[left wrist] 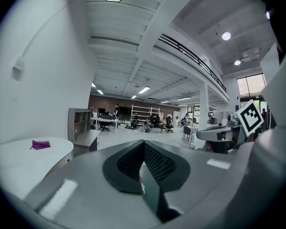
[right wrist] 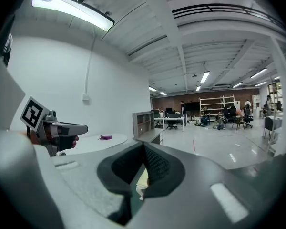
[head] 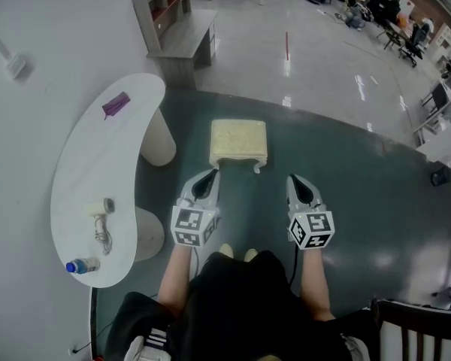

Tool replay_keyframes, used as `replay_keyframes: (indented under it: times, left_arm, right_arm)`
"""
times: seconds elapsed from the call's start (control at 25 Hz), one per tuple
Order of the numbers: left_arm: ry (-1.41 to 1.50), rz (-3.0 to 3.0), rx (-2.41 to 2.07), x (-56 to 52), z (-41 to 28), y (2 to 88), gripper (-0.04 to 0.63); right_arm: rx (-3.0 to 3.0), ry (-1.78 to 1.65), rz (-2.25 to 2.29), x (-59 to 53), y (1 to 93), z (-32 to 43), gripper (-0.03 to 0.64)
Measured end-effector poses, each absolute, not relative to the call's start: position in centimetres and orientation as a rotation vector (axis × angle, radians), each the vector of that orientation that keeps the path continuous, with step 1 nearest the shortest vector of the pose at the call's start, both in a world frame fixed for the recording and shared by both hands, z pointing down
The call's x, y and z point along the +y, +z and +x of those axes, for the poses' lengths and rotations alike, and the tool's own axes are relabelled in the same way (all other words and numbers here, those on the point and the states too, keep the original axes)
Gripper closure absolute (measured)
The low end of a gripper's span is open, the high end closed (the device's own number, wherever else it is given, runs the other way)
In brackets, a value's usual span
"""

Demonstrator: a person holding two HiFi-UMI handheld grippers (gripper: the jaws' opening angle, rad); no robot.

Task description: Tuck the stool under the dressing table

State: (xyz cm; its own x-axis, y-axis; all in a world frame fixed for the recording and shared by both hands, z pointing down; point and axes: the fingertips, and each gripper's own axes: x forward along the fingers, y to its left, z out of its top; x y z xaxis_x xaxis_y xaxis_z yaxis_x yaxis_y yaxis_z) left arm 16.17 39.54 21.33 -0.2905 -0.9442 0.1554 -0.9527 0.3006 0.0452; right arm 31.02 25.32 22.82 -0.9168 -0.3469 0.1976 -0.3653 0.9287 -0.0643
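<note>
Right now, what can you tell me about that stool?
The stool is small and roughly square, with a pale yellow, soft-looking top and short white legs at its near edge. It stands upright on the dark green floor, beside the table, not under it. Nothing rests on it.

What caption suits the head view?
Left claw and right claw, both shut, face the cream stool beside the dressing table.
</note>
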Motion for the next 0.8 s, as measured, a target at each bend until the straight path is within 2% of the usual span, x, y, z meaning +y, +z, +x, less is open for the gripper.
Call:
replay_keyframes:
  times: [0.48, 0.8]
  left_arm:
    - [0.041, 1.763, -2.346, 36.9, 11.2, 23.1, 0.589]
    - [0.045, 1.726, -2.395, 29.3, 5.7, 23.6, 0.589]
  right_arm:
    - [-2.875, 0.141, 0.582, 22.5, 23.8, 26.9, 0.614]
    - [-2.895, 0.135, 0.527, 14.3, 24.7, 20.6, 0.614]
